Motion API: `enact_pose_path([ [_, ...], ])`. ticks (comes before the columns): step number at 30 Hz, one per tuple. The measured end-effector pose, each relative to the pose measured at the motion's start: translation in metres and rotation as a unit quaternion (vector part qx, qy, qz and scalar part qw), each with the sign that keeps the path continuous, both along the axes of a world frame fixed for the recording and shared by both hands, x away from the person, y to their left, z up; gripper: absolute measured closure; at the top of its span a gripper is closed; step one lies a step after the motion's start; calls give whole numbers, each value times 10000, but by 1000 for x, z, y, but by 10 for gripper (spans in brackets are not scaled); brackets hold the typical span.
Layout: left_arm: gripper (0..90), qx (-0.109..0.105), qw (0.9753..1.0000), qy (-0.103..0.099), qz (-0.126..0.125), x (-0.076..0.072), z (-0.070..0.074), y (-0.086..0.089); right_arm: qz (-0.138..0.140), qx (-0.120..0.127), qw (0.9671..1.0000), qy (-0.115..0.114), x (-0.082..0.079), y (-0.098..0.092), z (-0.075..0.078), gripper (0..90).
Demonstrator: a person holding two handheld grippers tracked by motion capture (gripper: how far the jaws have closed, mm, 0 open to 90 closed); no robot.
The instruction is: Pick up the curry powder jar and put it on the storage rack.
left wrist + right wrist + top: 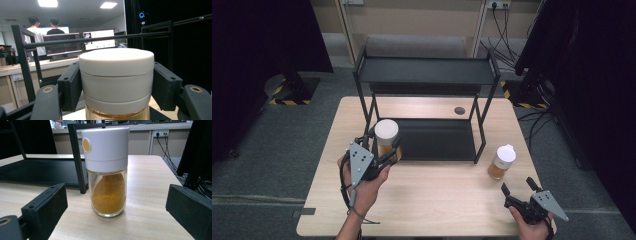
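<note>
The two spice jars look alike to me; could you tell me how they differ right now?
The left jar is clamped at its white cap by the left gripper, by the rack; the right jar stands free on the table, ahead of the open right gripper. Both are glass with white caps and yellow-orange contents.

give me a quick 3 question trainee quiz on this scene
1. True or false: the left gripper is shut on a jar.
2. The right gripper is: A) open, short of the second jar; B) shut on it; C) on the rack.
3. What colour are the jar lids?

Key: 1 true. 2 A. 3 white.
</note>
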State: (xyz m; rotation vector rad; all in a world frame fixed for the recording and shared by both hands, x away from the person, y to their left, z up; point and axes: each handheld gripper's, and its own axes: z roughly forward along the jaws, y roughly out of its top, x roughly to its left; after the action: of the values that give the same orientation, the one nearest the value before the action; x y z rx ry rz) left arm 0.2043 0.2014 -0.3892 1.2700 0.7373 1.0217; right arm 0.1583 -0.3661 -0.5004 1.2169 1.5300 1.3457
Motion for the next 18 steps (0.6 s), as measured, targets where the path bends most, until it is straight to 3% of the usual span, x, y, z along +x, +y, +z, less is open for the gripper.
enact_pose_path([
  [18,334,-92,9996,-167,193,9,22,0,1,-11,10000,-8,0,0,0,41],
])
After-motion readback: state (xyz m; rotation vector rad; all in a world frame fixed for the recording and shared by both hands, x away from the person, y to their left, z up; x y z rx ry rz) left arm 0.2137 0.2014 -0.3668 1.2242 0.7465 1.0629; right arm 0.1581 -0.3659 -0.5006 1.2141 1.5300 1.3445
